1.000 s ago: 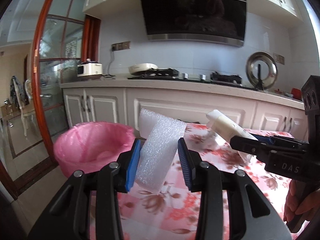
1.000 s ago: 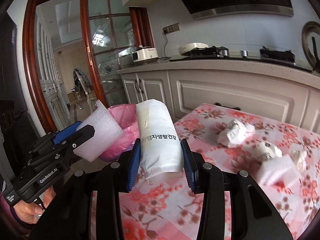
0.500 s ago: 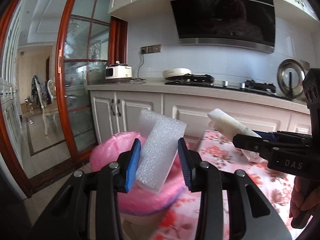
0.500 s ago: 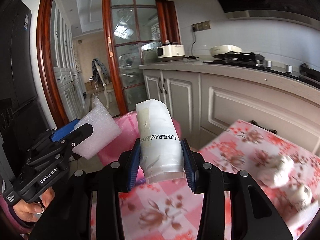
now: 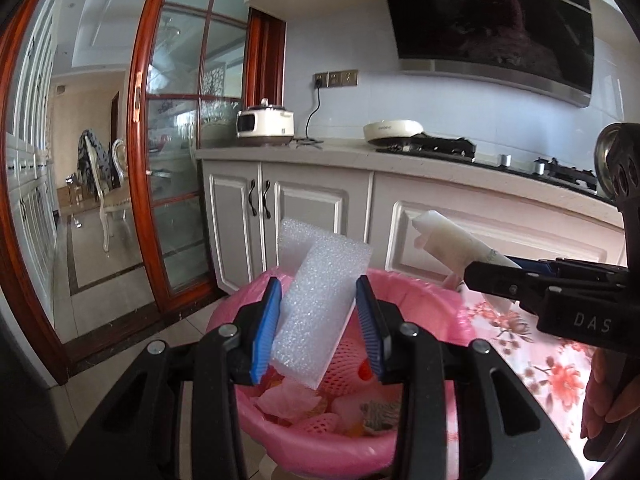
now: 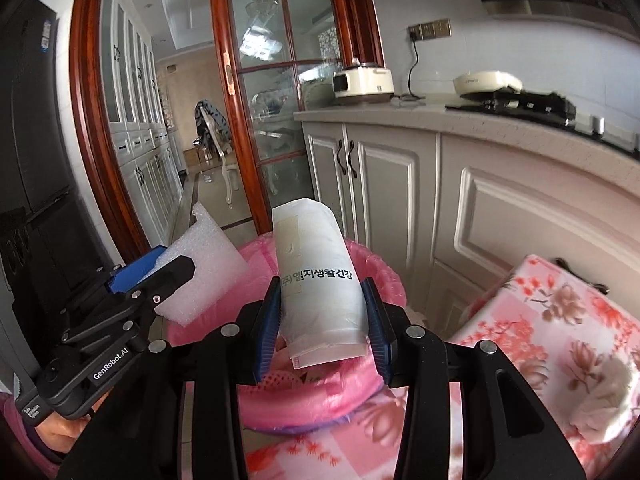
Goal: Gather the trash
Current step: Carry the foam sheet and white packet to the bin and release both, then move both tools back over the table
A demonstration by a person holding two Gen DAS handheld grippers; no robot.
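My left gripper point(image 5: 318, 330) is shut on a white foam block point(image 5: 320, 304), held above the pink-lined trash bin point(image 5: 424, 300). The bin holds pink foam netting and wrappers. In the right wrist view my right gripper point(image 6: 324, 320) is shut on a white plastic packet point(image 6: 316, 280) with black Korean print, just over the bin's rim point(image 6: 380, 268). The left gripper point(image 6: 160, 284) with its foam block point(image 6: 204, 264) shows at the left of that view. In the left wrist view, the right gripper point(image 5: 500, 280) and its packet point(image 5: 448, 240) reach in from the right.
A table with a pink floral cloth point(image 6: 560, 320) stands right of the bin. White kitchen cabinets point(image 5: 320, 200) and a counter with a rice cooker point(image 5: 264, 124) and stove run behind. A red-framed glass door point(image 5: 172, 160) is at the left. A hand point(image 5: 608, 412) grips the right handle.
Both grippers swung left from over the floral table to above the pink bin, each still holding its item. The bin's inside has come into view.
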